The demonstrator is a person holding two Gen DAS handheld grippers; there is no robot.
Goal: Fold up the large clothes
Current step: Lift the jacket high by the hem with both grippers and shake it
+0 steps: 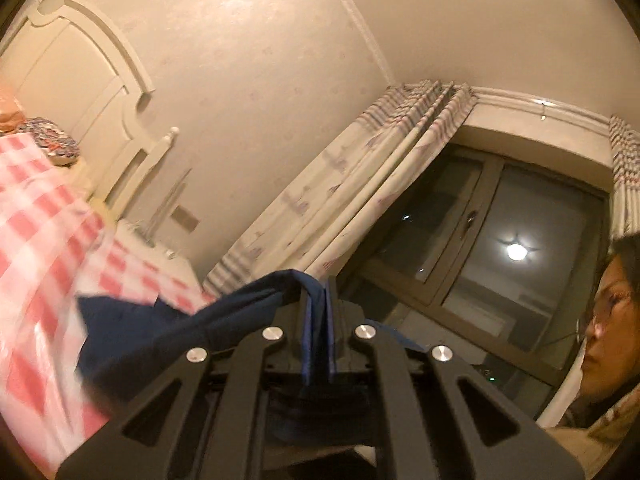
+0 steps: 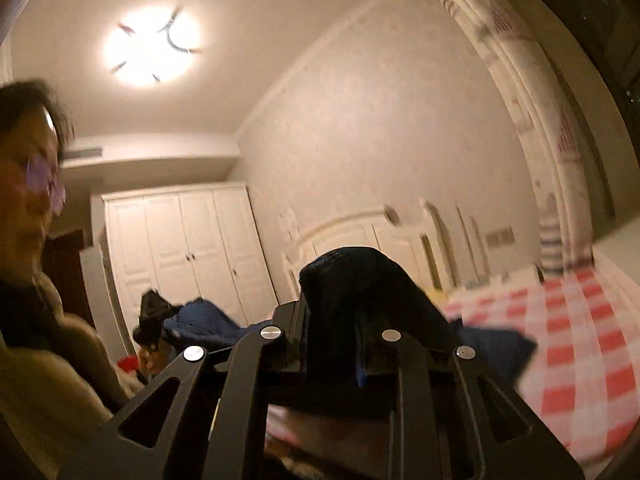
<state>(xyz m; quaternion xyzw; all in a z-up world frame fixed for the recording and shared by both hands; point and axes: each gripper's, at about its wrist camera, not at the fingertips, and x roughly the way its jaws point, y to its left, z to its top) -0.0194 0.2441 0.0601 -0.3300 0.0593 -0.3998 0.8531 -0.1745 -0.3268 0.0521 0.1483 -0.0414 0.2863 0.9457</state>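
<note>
Left claw [image 1: 318, 292]: fingers pressed together on a fold of the navy garment [image 1: 168, 332], which trails from the tips toward 9 o'clock over the checked bedspread [image 1: 44, 216]. The claw is tilted upward, facing the wall, curtain [image 1: 360, 184] and dark window [image 1: 520, 240] at 1 to 3 o'clock. The headboard [image 1: 100, 80] sits at 10 o'clock, with a patterned pillow [image 1: 52, 140] beside it. The person's face [image 1: 608, 312] shows at 3 o'clock.

Right claw [image 2: 332, 300]: also tilted upward, clenched on the garment [image 2: 360, 280]; the cloth bunches over the fingertips and hides them. More navy cloth [image 2: 492, 344] hangs at 3 o'clock over the bedspread [image 2: 572, 340], and another stretch [image 2: 200, 320] runs toward 9 o'clock, where the other claw [image 2: 152, 316] holds it, blurred. A wardrobe [image 2: 180, 248] stands at 10 o'clock, a ceiling lamp [image 2: 152, 46] at 11 o'clock, the headboard [image 2: 360, 232] just beyond the cloth at 12. The garment is lifted off the bed between both claws.
</note>
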